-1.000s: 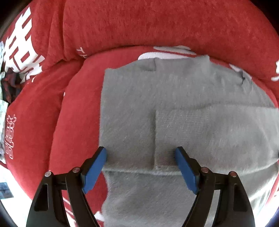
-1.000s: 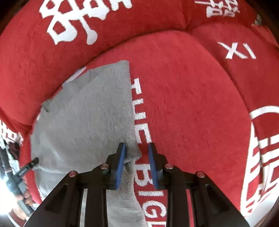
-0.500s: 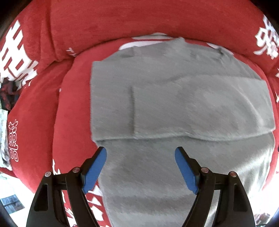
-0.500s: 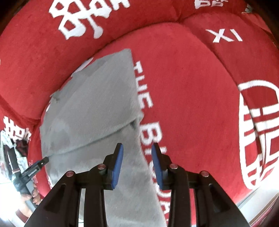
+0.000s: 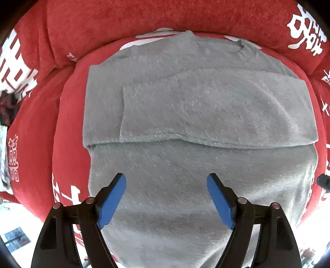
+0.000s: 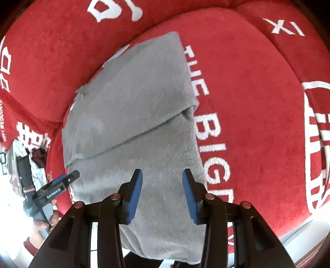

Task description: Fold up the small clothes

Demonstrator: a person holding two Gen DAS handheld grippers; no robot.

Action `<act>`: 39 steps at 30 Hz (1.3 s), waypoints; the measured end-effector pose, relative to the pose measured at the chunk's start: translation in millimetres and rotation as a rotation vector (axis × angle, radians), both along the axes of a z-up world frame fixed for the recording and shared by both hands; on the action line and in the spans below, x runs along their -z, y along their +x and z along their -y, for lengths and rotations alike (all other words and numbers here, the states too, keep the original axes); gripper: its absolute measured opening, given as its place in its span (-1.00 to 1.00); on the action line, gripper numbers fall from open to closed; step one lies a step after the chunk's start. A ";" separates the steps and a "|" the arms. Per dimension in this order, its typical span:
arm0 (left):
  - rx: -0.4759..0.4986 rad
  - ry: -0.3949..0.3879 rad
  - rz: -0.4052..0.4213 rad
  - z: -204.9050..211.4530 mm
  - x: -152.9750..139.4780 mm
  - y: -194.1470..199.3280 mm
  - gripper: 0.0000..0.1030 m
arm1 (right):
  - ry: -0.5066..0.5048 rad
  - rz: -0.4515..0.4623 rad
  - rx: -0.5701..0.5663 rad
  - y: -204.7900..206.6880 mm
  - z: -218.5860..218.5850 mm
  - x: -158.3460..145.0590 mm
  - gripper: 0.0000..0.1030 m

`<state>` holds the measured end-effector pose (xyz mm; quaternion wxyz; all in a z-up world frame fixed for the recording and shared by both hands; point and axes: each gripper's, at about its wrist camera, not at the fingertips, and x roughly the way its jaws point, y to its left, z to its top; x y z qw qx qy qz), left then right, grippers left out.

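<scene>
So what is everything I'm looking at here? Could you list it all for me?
grey garment: one, grey and fuzzy, lying on the red cushion, partly folded with flaps laid across its upper part, its near end hanging over the cushion's front edge.
red cushion: one seat pad, red with white lettering, under the garment.
red backrest: one, red with white characters, curving behind the cushion.
patterned fabric: one patch, dark red and black, at the far left edge; too small to identify.
left gripper: one, black with blue pads, open above the garment's lower part, holding nothing.
right gripper: one, black with blue pads, open above the garment's right side, holding nothing.
</scene>
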<state>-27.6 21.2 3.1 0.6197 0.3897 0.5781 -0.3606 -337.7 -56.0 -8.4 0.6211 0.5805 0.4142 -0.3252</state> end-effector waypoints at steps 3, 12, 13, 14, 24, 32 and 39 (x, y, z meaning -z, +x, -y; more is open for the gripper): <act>-0.037 -0.010 -0.001 -8.4 -3.4 -8.8 0.94 | 0.014 0.009 -0.036 -0.7 -3.0 3.6 -0.04; -0.125 0.010 -0.014 -50.5 -4.0 -13.0 1.00 | 0.036 0.037 -0.113 7.0 -20.4 10.8 0.15; -0.135 0.011 -0.013 -56.9 -4.6 -11.0 1.00 | 0.037 0.041 -0.123 8.2 -24.6 10.7 0.15; -0.140 0.010 -0.017 -64.1 -4.6 -9.5 1.00 | 0.037 0.041 -0.130 9.0 -28.4 11.0 0.15; -0.138 -0.006 -0.138 -164.5 12.5 -3.3 1.00 | 0.083 0.025 -0.189 -6.7 -102.1 28.0 0.15; -0.163 0.009 -0.251 -246.0 38.7 -19.6 1.00 | 0.167 -0.045 -0.214 -34.2 -178.5 66.9 0.15; -0.185 0.012 -0.352 -275.3 75.9 -39.8 1.00 | 0.187 -0.031 -0.162 -47.2 -206.7 102.2 0.15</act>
